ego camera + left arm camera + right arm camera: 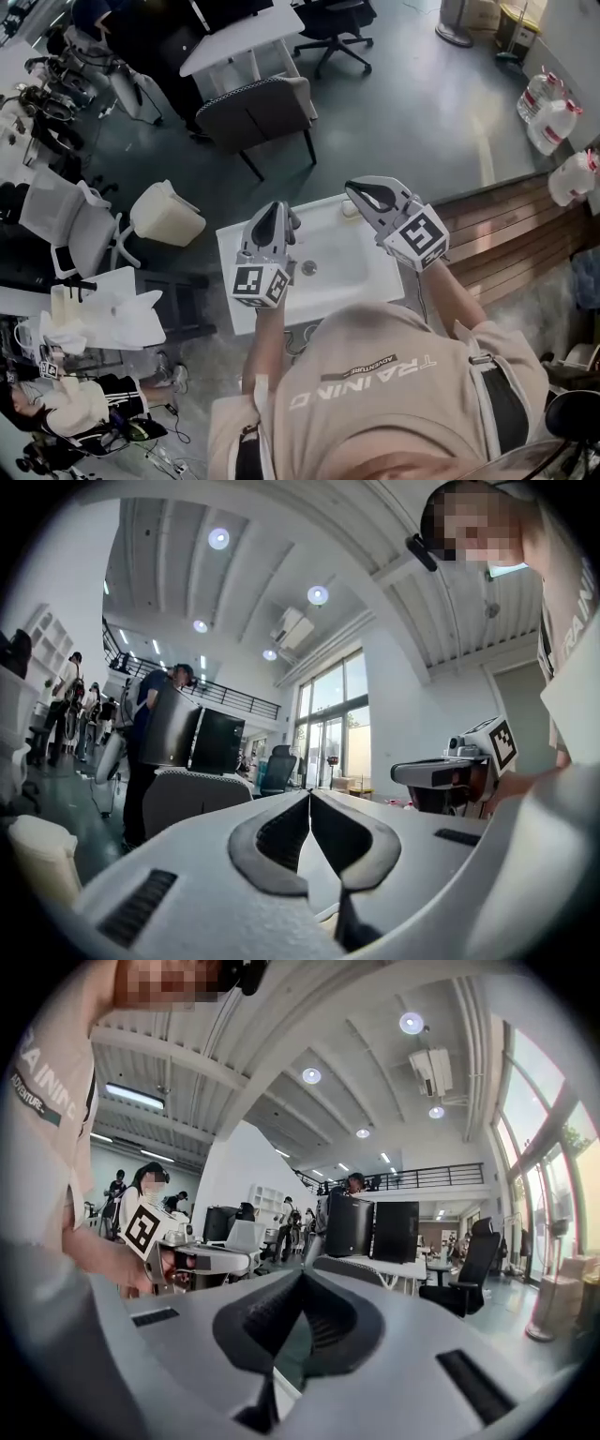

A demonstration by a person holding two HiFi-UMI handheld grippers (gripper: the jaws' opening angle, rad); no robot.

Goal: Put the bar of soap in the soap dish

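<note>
white ceramic-looking sink (370, 272) on a stand, dead centre, drain (307, 267) in the middle of the bowl. person in a beige shirt (375, 394) stands at its near edge w/ a gripper in each hand, both held up over the sink.

left gripper (277, 206) hangs over the sink's left half, pointing away from the person. its own view shows the jaws pinched together at the tips, nothing btwn them, only a thin gap lower down by the dark pads (281, 841).

right gripper (350, 187) is over the sink's far right corner, marker cube (422, 236) toward the person. jaws closed tip to tip as well, empty, nothing gripped.

small cream lump (350, 209) sits at the sink's far right corner, right by the right gripper's tips as seen from the head view. prob the soap, but too small to tell soap from dish, and can't tell if the tips touch it.

beyond the sink: grey chair (253, 112), then a white table (239, 42). left of the sink, a cream bin (167, 214). right of the sink, wood decking (506, 234), w/ clear water jugs (553, 122) past it.
</note>
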